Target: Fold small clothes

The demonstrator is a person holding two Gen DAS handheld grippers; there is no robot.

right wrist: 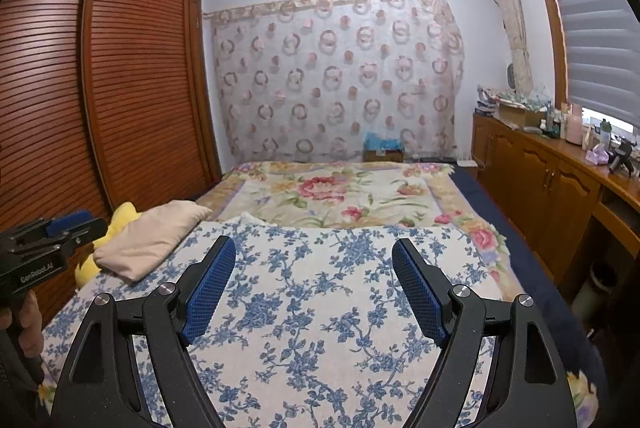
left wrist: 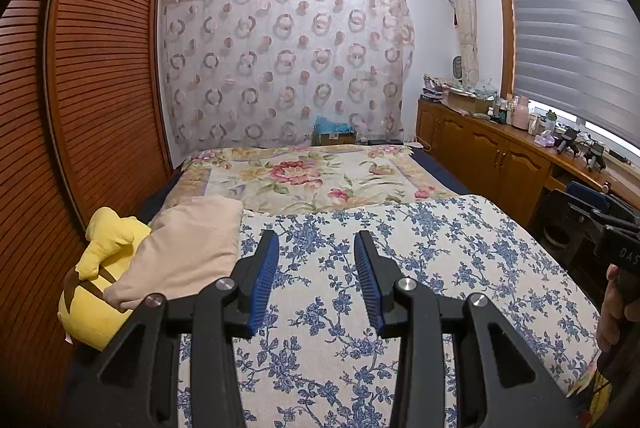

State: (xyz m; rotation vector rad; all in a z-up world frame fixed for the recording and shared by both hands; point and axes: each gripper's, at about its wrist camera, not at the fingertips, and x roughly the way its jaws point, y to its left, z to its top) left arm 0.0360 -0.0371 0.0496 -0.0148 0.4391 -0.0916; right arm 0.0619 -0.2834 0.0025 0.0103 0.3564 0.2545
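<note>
A blue-flowered white cloth [left wrist: 440, 268] [right wrist: 320, 308] lies spread flat over the near part of the bed. A beige folded piece [left wrist: 180, 248] [right wrist: 152, 240], garment or small pillow I cannot tell, rests on its left edge. My left gripper [left wrist: 316, 240] hovers over the flowered cloth, open, with nothing between its blue pads. My right gripper [right wrist: 314, 244] hangs over the same cloth, open wider and also empty. Each gripper shows in the other's view: the right gripper [left wrist: 616, 240] at the right edge, the left gripper [right wrist: 60, 228] at the left edge, each held by a hand.
A yellow plush toy [left wrist: 100, 268] [right wrist: 124, 216] lies against the beige piece. A pink-flowered blanket [left wrist: 312, 176] covers the far half of the bed. A louvred wooden wardrobe [left wrist: 100, 88] runs along the left, and a low cabinet [right wrist: 552, 180] with bottles runs along the right.
</note>
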